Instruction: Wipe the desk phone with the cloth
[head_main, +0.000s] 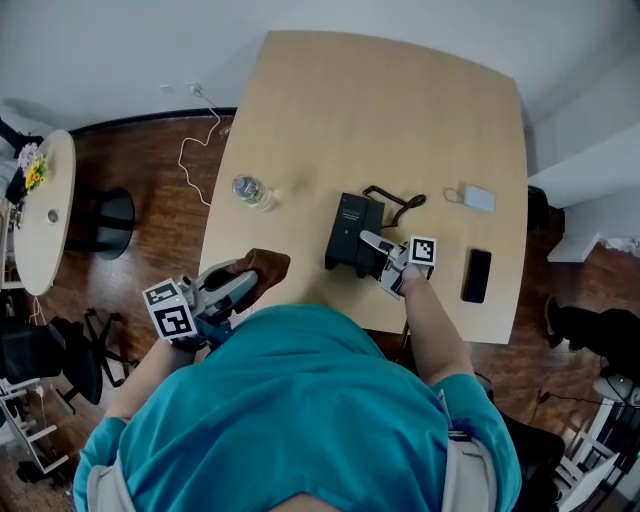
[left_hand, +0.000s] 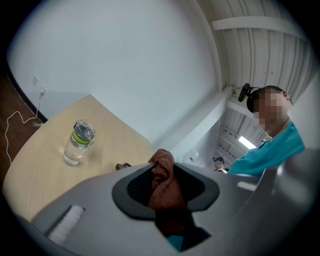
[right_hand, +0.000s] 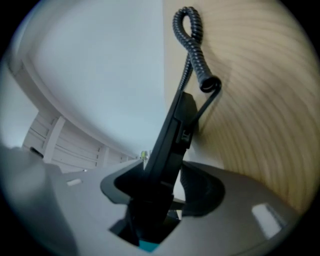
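Note:
The black desk phone (head_main: 352, 235) stands near the table's front edge, its coiled cord (head_main: 397, 206) looping behind it. My right gripper (head_main: 378, 254) is at the phone's right side. In the right gripper view the phone's black body (right_hand: 172, 135) runs up between the jaws, which are shut on it, with the cord (right_hand: 192, 45) curling above. My left gripper (head_main: 243, 284) hovers at the table's front left corner, shut on a brown cloth (head_main: 268, 265). In the left gripper view the bunched cloth (left_hand: 161, 167) sticks up from between the pads.
A clear water bottle (head_main: 251, 191) with a green band stands left of the phone on the wooden table (head_main: 380, 110). A small white device (head_main: 479, 198) and a black smartphone (head_main: 476, 275) lie to the right. Office chairs and a side table (head_main: 45, 210) stand on the floor around.

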